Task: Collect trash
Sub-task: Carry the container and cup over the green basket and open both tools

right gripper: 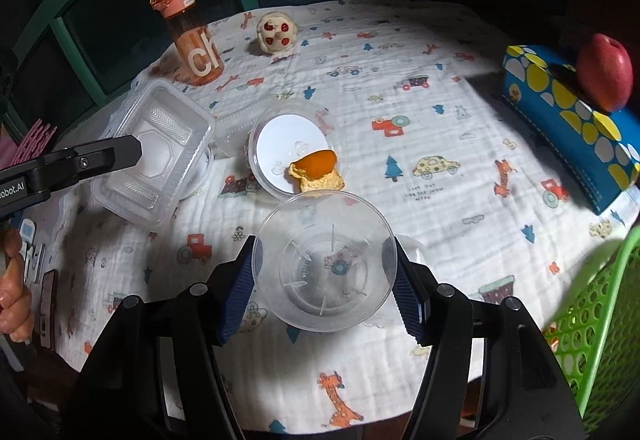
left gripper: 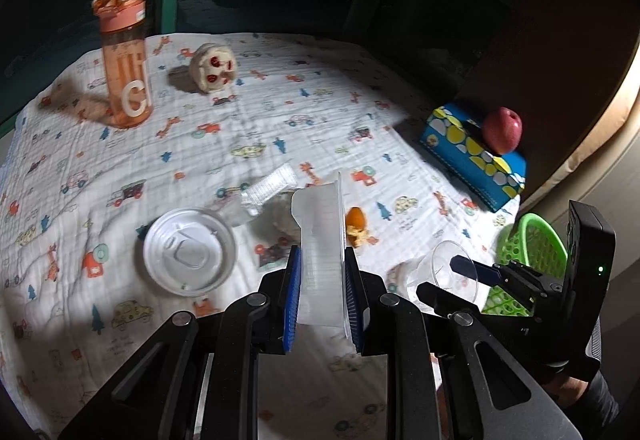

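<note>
Above the cloth, left claw (left gripper: pixel 322 284) clamps tray (left gripper: pixel 320 240), right claw (right gripper: pixel 326 284) clamps cup (right gripper: pixel 326 260).

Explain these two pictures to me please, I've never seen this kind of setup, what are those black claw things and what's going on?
The black claws are hand-held grippers, one in each of a person's hands. Each carries a wide-angle camera looking along its two fingers, so each picture comes from one gripper.

In the left wrist view, the left gripper is shut on a clear rectangular plastic tray. In the right wrist view, the right gripper is closed around a clear plastic cup.

Both hang above a table covered with a cartoon-print cloth. On it lie a round clear lid, orange peel, an orange water bottle and a skull-like toy. An apple sits on a blue box. A green basket stands at the right edge, probably for the trash.
</note>
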